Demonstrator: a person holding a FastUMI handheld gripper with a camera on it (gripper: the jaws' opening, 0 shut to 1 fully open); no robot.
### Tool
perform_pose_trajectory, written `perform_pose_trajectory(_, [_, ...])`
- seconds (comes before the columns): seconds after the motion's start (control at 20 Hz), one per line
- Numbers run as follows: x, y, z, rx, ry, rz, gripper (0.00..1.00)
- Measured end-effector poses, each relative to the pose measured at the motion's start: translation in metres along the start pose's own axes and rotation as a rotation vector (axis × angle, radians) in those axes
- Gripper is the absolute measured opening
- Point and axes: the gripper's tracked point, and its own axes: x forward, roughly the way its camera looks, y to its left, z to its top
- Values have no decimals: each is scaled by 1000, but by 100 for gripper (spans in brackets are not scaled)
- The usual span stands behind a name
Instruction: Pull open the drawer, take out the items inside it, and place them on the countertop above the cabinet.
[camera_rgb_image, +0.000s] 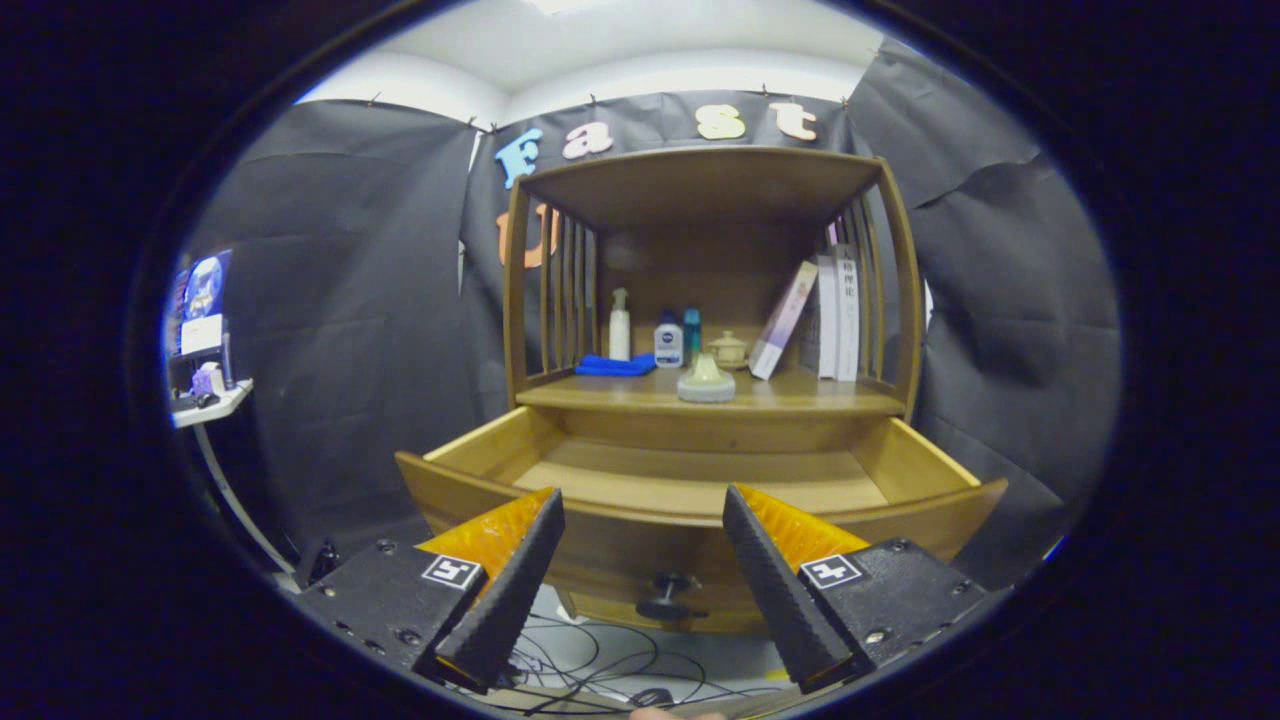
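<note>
The wooden cabinet's drawer stands pulled open just beyond my fingers, and the part of its inside I can see holds nothing. Its dark round knob sits on the drawer front, low between the fingers. My gripper is open and holds nothing, with its tips in front of the drawer's front edge. On the countertop above the drawer sit a blue cloth, a white spray bottle, a white bottle with a blue cap, a teal bottle, a small lidded jar and a pale round object near the front edge.
Books lean and stand at the right of the countertop under the cabinet's top shelf. Slatted wooden sides close in the countertop. Cables lie on the floor below the drawer. A small shelf with items stands far to the left.
</note>
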Motion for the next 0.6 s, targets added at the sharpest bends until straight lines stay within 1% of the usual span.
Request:
perform_pose_trajectory(0.25, [8,3,-51,28,111,-34,100])
perform_pose_trajectory(0.4, [25,4,-61,8,142,-62,100])
perform_pose_trajectory(0.6, [44,0,-60,42,155,-111,100])
